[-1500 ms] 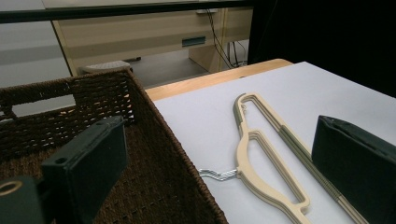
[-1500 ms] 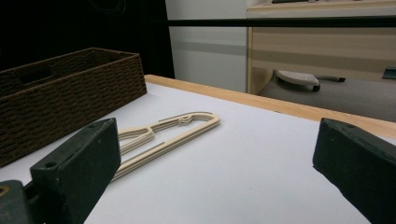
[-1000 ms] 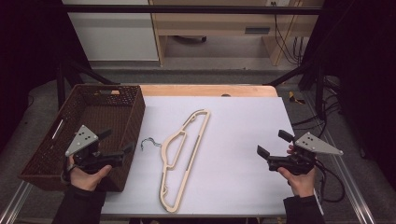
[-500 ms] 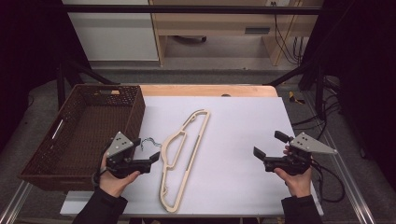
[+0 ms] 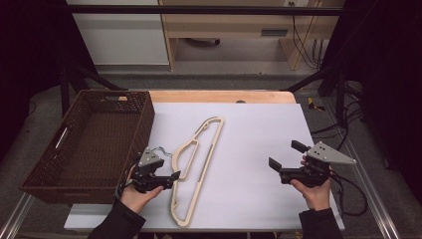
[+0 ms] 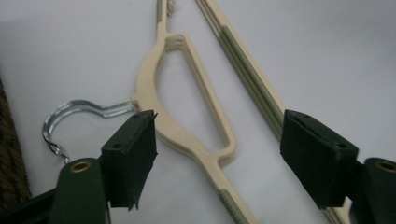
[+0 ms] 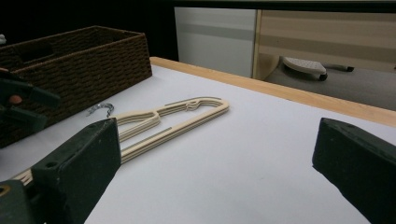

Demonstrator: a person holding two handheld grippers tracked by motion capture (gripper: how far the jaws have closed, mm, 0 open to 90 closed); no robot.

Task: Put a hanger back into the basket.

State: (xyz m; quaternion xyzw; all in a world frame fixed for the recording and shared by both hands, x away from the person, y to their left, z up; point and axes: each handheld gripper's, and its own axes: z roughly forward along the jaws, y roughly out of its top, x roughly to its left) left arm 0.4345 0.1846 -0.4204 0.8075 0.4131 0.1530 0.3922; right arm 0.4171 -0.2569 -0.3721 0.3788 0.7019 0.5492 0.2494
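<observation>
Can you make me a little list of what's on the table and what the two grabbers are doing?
hanger: cream, flat on the white table
hook: metal, points toward the basket
basket: brown wicker, at the table's left
left gripper: jaws have just been closing, hanger's neck between them, not gripped
right gripper: open, holds nothing, apart from the hanger

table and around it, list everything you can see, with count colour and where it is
hanger: one (possibly a stack), cream with a silver hook, flat on the white table, hook toward the basket
basket: one, dark brown wicker, on the table's left edge
table: one, white top with a wooden far edge
cabinet: one, white, on the floor beyond the table
cables: several, black, far right on the floor
left gripper: one, black, jaws have just been closing, astride the hanger's neck, pads not touching
right gripper: one, black, open above the table's right side
hands: two, holding the grippers
</observation>
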